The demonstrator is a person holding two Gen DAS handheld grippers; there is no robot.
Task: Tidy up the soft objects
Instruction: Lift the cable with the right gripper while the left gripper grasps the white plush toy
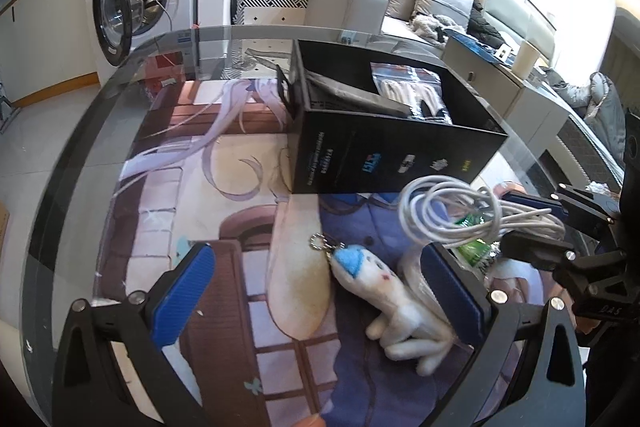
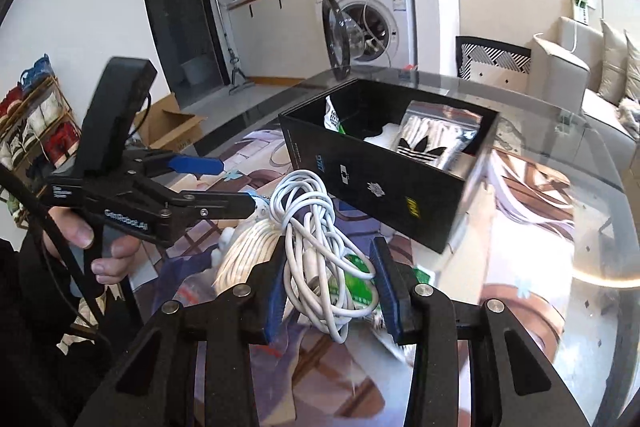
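Both wrist views face the box; close.

We read "GenRobot.AI" in white on the side of the left gripper. A bagged item in the black box carries the Adidas trefoil logo. The box's side shows small logos and fine print that we cannot read. The right gripper's body bears white letters like "DAS".

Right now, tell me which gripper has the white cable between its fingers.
The right gripper: the white cable sits between its fingers. The left gripper is open above the plush keychain.
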